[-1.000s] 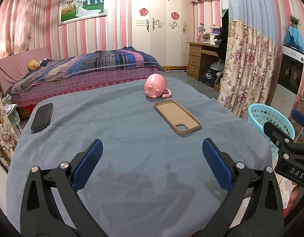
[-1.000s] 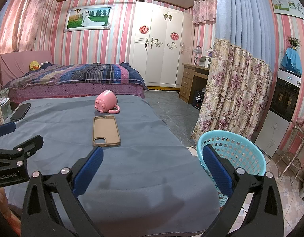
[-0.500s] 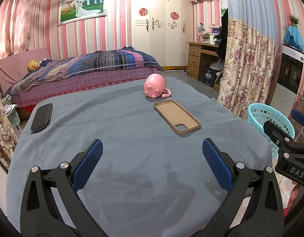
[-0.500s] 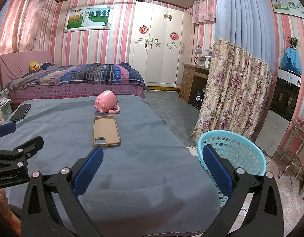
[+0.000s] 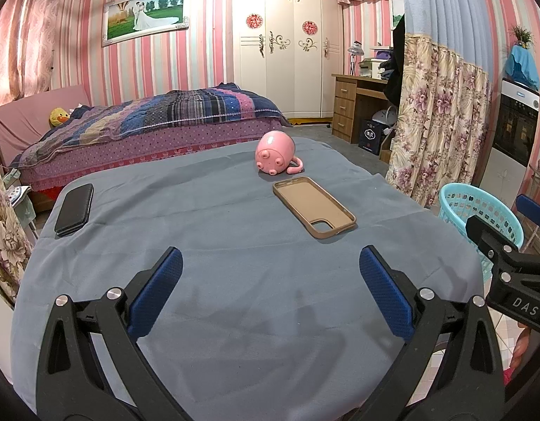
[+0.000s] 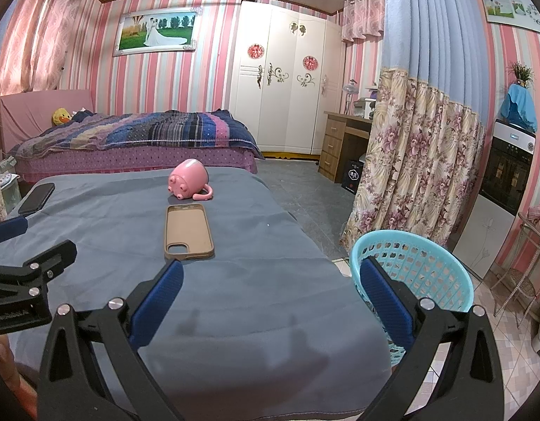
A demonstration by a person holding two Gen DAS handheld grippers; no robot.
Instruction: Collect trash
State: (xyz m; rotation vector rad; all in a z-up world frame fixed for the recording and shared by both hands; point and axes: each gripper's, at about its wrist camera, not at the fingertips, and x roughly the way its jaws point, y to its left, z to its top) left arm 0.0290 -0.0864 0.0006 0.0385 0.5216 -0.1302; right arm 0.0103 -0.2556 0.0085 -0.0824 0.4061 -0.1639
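Note:
A turquoise plastic basket (image 6: pixel 415 273) stands on the floor right of the table; it also shows in the left wrist view (image 5: pixel 477 210). No loose trash shows on the blue-grey tablecloth (image 5: pixel 234 231). My left gripper (image 5: pixel 270 291) is open and empty over the table's near part. My right gripper (image 6: pixel 271 301) is open and empty over the table's near right edge, its right finger in front of the basket.
On the table lie a pink pig mug on its side (image 5: pixel 275 152), a tan phone case (image 5: pixel 313 207) and a black phone (image 5: pixel 74 208) at the far left. A bed (image 5: pixel 147 129), floral curtain (image 6: pixel 410 161) and desk (image 5: pixel 357 105) stand beyond.

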